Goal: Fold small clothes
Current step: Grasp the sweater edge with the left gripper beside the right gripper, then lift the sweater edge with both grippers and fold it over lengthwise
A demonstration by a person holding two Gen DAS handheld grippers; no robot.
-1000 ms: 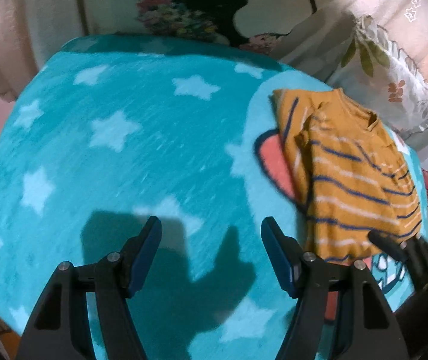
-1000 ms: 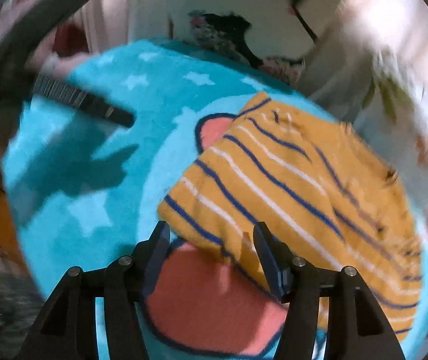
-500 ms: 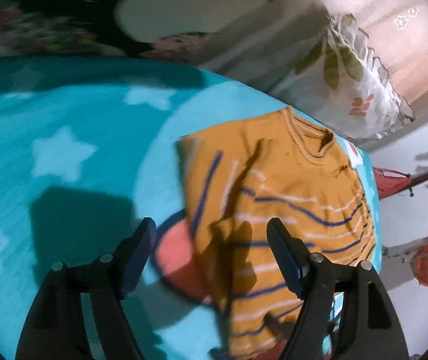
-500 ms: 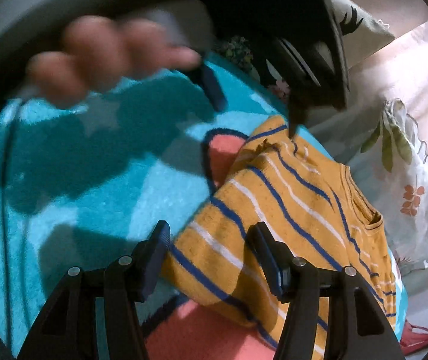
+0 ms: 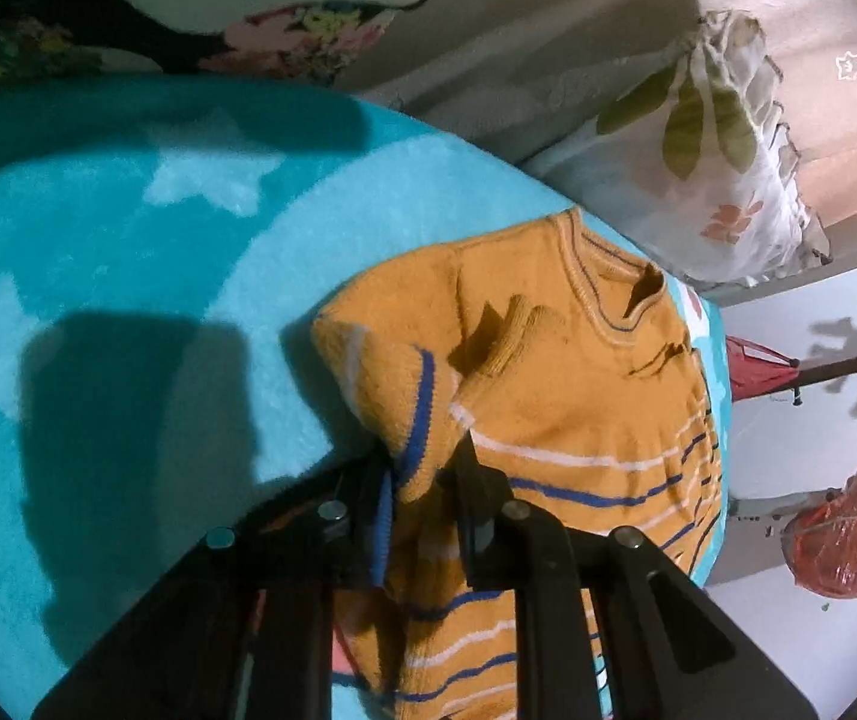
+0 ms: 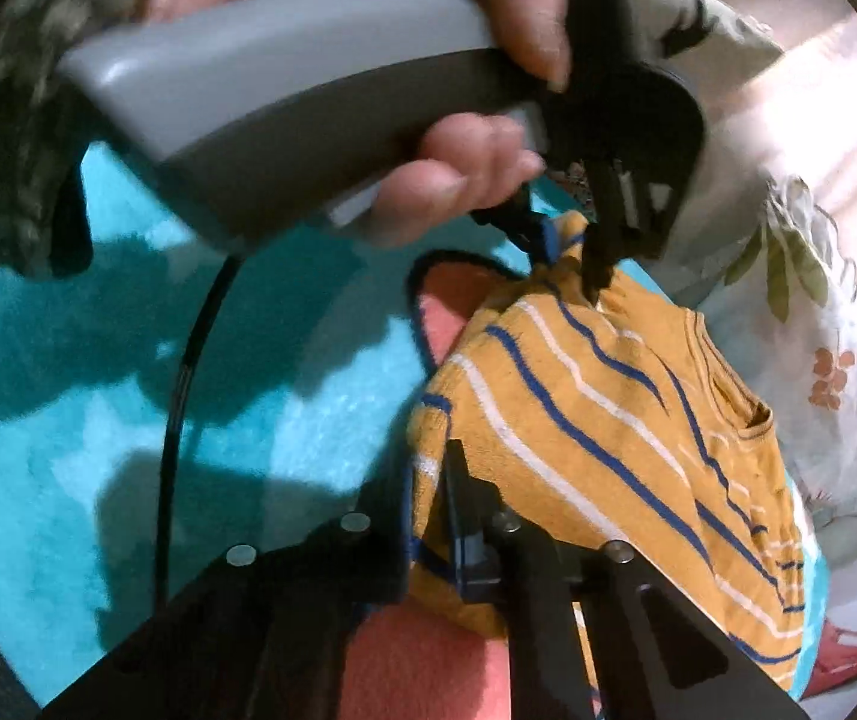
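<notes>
Left wrist view: teal star blanket [image 5: 128,252] at left, then left hand-held gripper [image 5: 422,474] clamped on a bunched edge of the orange striped sweater [image 5: 578,396], lying on blanket; leaf-print pillow [image 5: 722,168] far right. Right wrist view: right hand-held gripper [image 6: 428,516] pinches sweater's near edge w/ both fingers closed on fabric.

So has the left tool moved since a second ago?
Yes. The left tool went from open over the blue star blanket rightward to the striped sweater, and is now shut on its edge.
</notes>
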